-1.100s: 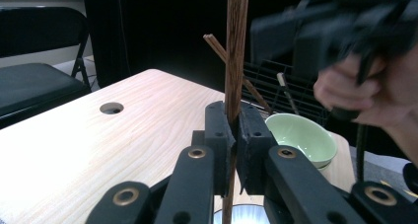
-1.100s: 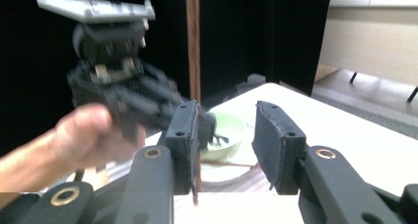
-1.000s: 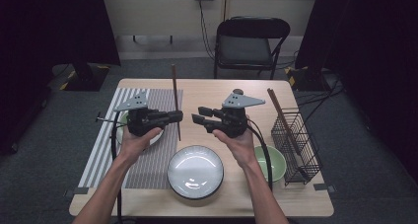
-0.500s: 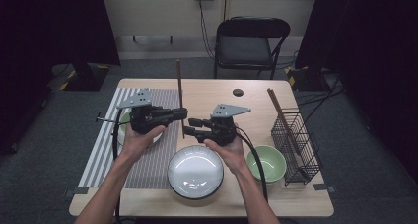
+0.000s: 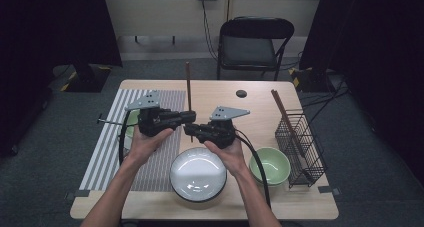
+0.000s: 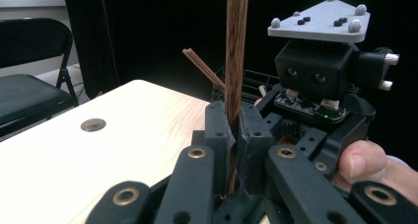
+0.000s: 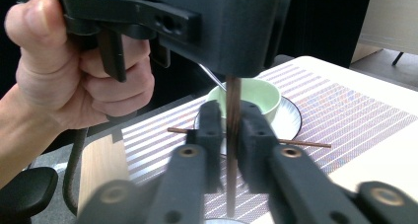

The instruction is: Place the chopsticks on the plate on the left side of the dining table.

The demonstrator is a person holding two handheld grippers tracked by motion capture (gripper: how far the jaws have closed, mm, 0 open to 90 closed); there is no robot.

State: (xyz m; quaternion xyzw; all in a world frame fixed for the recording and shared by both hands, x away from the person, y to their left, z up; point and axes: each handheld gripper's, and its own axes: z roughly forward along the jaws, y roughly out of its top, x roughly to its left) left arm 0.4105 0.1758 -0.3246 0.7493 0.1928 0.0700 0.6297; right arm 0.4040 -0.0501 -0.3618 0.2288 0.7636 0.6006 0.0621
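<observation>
So the left gripper [image 5: 187,117] is clamped on the long dark brown wooden chopstick [image 5: 188,89], standing upright above the light wood counter [image 5: 225,89]. The right gripper [image 5: 192,132] has just been closing and now pinches its lower end. I'd keep both grips firm and aligned so it doesn't twist.

The high view looks forward and down on the whole counter [image 5: 260,94] from the person's side. Each tool's own view sits close behind its jaws, facing the other tool; all three share the upright chopstick [image 5: 188,87].
</observation>
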